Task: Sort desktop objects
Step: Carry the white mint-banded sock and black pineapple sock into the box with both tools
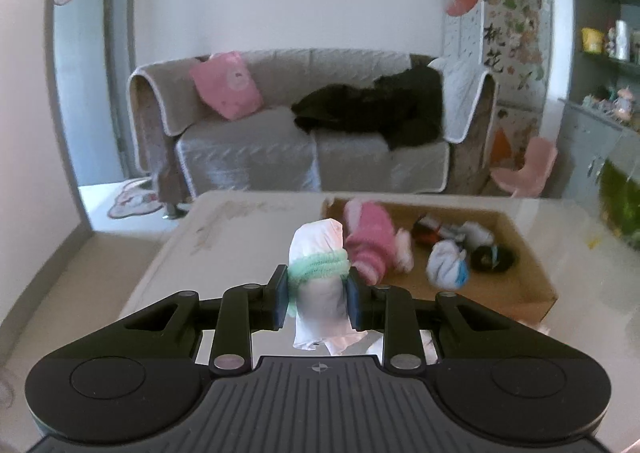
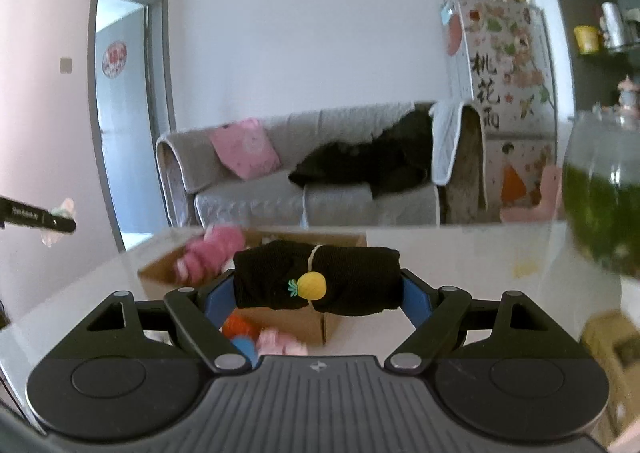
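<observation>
My left gripper [image 1: 318, 295] is shut on a rolled white cloth [image 1: 318, 303] bound with a green scrunchie [image 1: 318, 265], held upright above the pale table [image 1: 224, 229]. Beyond it an open cardboard box [image 1: 532, 273] holds a pink fuzzy roll [image 1: 368, 237], a white and blue bundle [image 1: 446, 265] and dark items. My right gripper [image 2: 318, 285] is shut on a black rolled cloth [image 2: 352, 281] lying crosswise between its blue pads, tied with a band carrying a yellow pineapple charm [image 2: 310, 286]. The cardboard box [image 2: 160, 273] with the pink roll [image 2: 210, 253] sits behind it.
Orange, blue and pink small items [image 2: 244, 327] lie on the table before the box. A glass bowl of green water [image 2: 600, 209] stands at the right. The other gripper's tip [image 2: 44, 219] shows at the left edge. A sofa [image 1: 304, 125] stands beyond the table.
</observation>
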The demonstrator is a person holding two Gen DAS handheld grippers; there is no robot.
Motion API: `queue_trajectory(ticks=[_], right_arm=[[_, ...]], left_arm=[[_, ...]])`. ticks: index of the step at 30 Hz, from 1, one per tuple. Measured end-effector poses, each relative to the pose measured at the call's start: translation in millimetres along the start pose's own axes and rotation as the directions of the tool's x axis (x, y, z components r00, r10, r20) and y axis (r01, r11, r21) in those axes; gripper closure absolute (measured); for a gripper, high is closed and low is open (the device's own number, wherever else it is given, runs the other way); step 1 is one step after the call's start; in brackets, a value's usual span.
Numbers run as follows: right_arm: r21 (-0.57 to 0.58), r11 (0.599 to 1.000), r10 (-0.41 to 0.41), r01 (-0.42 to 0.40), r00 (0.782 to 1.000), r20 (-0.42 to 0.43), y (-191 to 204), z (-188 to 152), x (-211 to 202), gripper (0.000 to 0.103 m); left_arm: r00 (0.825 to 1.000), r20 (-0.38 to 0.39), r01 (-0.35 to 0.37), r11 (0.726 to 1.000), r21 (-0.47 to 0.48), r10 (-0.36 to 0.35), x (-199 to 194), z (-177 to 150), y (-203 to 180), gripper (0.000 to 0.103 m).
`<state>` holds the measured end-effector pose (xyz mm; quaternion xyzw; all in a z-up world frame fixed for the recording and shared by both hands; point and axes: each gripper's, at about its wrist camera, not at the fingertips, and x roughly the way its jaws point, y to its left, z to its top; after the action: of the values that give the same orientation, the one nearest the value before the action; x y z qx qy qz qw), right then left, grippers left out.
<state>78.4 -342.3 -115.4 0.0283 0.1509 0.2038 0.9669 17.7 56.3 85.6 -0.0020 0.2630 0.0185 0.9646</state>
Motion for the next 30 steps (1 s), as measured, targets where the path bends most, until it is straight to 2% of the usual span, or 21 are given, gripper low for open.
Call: queue_trajectory(ticks=[4, 11, 17, 24, 30], right_arm=[[0.002, 0.999, 0.032, -0.032, 0.999, 0.042, -7, 23, 17, 0.023], [-0.012, 0.998, 0.070, -0.069, 0.995, 0.068, -11, 35, 41, 0.023], [0.005, 0.994, 0.107, -0.107, 0.993, 0.044, -8, 33, 65, 0.023], [0.017, 0.989, 0.144, -0.145, 0.989, 0.015, 0, 29, 82, 0.023], [0.012, 0.988, 0.155, -0.155, 0.987, -0.042, 5, 23, 98, 0.023]], left_arm=[[0.999, 0.009, 0.040, 0.999, 0.032, -0.040, 12, 16, -17, 0.068], [0.996, -0.006, 0.089, 0.995, 0.055, -0.088, 53, 28, -46, 0.068], [0.993, -0.041, 0.112, 0.993, 0.029, -0.111, 95, 25, -54, 0.068], [0.991, -0.087, 0.100, 0.995, 0.012, -0.099, 137, 16, -56, 0.068], [0.986, -0.144, 0.085, 0.996, 0.009, -0.083, 171, 2, -56, 0.067]])
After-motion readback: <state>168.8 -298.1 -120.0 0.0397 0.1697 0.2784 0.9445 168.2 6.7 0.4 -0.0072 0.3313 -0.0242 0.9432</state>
